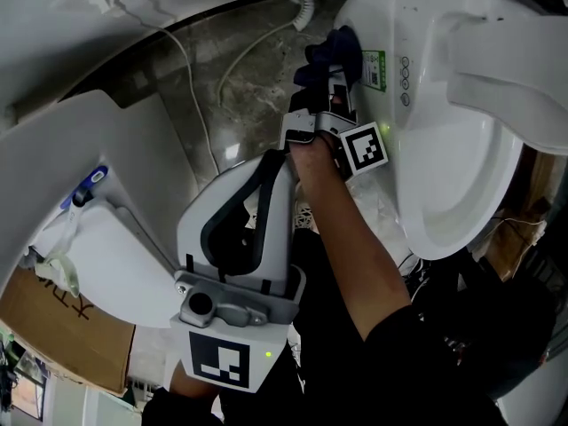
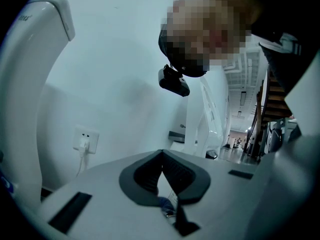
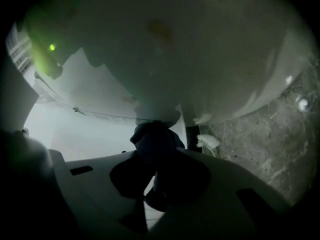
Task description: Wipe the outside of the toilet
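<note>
The white toilet (image 1: pixel 453 149) fills the right side of the head view, its bowl rim facing me. My right gripper (image 1: pixel 333 74) is shut on a dark blue cloth (image 1: pixel 330 53) and holds it against the toilet's outer wall, beside a green sticker (image 1: pixel 374 67). In the right gripper view the cloth (image 3: pixel 155 136) bunches between the jaws of the right gripper (image 3: pixel 157 154), touching the toilet's curved underside (image 3: pixel 200 44). My left gripper (image 1: pixel 273 162) is held low in front of me, away from the toilet. In its own view the left gripper (image 2: pixel 162 156) is shut, its pads meeting at the tip with nothing held.
A white cable (image 1: pixel 191 87) runs over the marble floor (image 1: pixel 257 69) to a wall socket (image 2: pixel 84 140). A ribbed white hose (image 3: pixel 207 141) lies behind the toilet. Another white fixture (image 1: pixel 106 247) and a cardboard box (image 1: pixel 62 327) stand at the left.
</note>
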`<state>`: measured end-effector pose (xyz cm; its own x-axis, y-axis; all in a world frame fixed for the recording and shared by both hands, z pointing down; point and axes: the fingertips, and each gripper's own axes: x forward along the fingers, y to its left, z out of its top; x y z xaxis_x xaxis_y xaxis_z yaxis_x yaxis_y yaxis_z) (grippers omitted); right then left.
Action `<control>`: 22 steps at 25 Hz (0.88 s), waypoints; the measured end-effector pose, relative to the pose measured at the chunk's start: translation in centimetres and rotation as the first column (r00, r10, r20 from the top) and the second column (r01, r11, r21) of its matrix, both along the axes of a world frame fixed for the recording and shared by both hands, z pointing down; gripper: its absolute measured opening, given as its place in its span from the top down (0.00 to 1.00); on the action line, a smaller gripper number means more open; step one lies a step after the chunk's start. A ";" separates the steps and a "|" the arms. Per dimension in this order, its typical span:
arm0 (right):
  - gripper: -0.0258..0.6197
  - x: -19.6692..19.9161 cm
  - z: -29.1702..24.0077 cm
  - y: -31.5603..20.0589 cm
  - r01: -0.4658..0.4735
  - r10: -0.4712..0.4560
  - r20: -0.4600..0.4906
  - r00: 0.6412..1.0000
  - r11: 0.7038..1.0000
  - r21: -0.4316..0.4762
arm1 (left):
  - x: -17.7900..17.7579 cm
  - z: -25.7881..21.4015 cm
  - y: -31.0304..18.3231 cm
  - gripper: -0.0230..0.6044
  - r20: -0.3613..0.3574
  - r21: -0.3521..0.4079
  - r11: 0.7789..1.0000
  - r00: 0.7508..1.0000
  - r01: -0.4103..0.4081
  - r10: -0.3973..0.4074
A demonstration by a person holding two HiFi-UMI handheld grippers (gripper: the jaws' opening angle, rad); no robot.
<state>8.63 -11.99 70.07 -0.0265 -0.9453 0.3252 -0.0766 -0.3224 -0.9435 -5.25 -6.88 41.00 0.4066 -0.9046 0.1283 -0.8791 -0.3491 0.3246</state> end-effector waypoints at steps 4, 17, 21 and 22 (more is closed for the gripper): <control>0.87 0.2 2.8 0.2 -0.057 0.057 0.025 0.998 0.998 -0.025 | 0.0 1.0 -0.3 0.95 0.000 0.008 1.000 1.000 -0.003 0.003; 0.87 1.5 10.6 0.5 -0.112 0.112 -0.007 0.994 0.991 -0.074 | -0.1 4.2 -1.2 0.95 0.000 0.017 1.000 1.000 -0.014 0.014; 0.87 1.7 12.8 0.8 -0.124 0.124 -0.006 0.992 0.986 -0.109 | 0.1 5.0 -1.7 0.95 0.000 0.030 0.999 1.000 -0.018 0.018; 0.87 1.7 13.1 0.8 -0.129 0.129 -0.004 0.992 0.985 -0.117 | 0.1 5.2 -2.0 0.95 0.002 0.032 0.999 1.000 -0.019 0.019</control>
<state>10.32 -11.17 83.16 0.0919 -0.8962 0.4339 -0.0235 -0.4376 -0.8989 -5.12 -8.85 46.16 0.4231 -0.9006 0.0996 -0.8729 -0.3757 0.3114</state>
